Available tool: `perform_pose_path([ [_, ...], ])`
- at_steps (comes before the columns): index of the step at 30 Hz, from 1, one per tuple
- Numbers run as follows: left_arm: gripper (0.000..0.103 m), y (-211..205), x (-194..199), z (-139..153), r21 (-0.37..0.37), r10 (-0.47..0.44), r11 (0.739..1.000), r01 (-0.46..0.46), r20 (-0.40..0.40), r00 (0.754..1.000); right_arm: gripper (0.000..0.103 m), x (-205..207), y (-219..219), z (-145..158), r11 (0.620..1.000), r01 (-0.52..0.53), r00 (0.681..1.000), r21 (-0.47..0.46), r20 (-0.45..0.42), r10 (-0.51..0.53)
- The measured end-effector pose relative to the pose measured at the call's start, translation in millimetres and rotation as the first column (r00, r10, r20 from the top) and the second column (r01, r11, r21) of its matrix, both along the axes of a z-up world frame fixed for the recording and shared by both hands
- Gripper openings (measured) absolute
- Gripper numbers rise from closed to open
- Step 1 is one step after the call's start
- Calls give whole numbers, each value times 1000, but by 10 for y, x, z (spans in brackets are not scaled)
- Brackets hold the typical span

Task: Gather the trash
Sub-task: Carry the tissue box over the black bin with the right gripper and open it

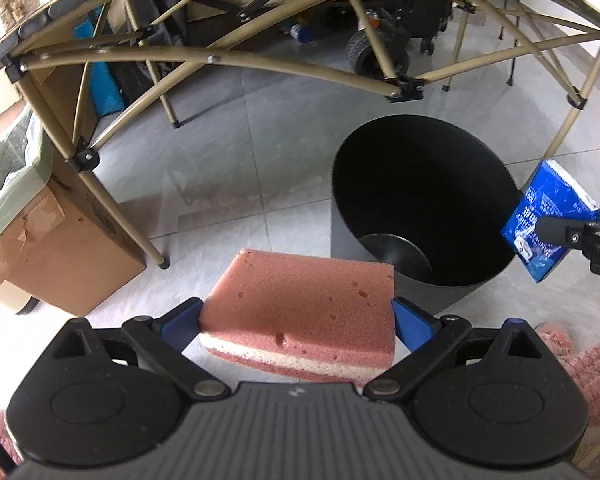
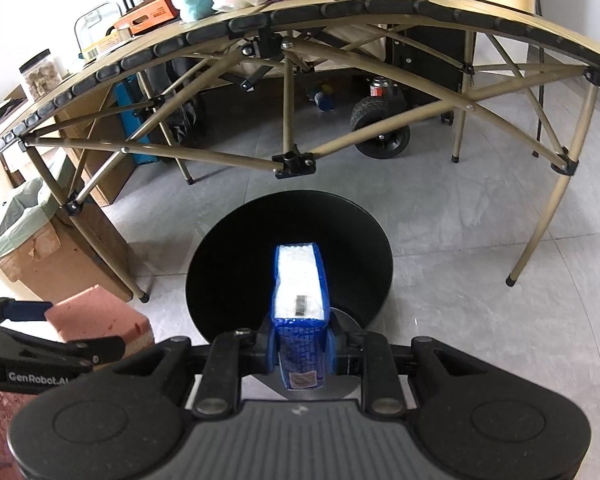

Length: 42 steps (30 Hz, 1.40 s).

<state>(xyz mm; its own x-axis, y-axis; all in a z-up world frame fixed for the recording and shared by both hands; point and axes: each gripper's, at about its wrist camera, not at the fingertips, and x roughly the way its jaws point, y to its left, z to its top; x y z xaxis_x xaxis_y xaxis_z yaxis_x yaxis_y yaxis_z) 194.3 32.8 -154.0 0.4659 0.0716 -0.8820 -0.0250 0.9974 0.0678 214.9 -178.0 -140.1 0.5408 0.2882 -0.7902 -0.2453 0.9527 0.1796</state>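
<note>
My left gripper (image 1: pixel 298 316) is shut on a pink sponge (image 1: pixel 300 304) with a white middle layer, held above the floor just left of and nearer than the black trash bin (image 1: pixel 420 204). In the right wrist view the sponge (image 2: pixel 100 312) shows at lower left, beside the bin. My right gripper (image 2: pixel 300 344) is shut on a blue tissue packet (image 2: pixel 299 300), which hangs over the open mouth of the black bin (image 2: pixel 288 264). From the left wrist view the packet (image 1: pixel 548 216) sits at the bin's right rim. The bin's inside looks dark, with a round bottom showing.
A folding table with a tan metal frame (image 1: pixel 204 60) spans the scene just behind the bin; its leg (image 1: pixel 120 216) stands left of the sponge. A cardboard box (image 1: pixel 56 256) with a green liner sits at left. A wheeled cart (image 2: pixel 380 128) is parked under the table. Pink rug (image 1: pixel 588 364) at right.
</note>
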Motion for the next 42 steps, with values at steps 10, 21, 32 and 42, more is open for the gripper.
perform_pose_path([
  [10,99,108,131,-92,27,50,998,-49,-28,998,22,314,288,-131,1000,-28,999,-13,-23,28],
  [21,99,165,328,-206,69,97,993,-92,-68,993,22,635,491,-385,998,-24,994,-57,-105,18],
  [32,99,193,578,-321,107,149,985,-138,-107,983,22,760,591,-569,997,-25,987,-69,-159,13],
  [42,99,166,659,-387,115,143,985,-129,-120,982,22,864,599,-666,998,-14,984,-62,-177,3],
])
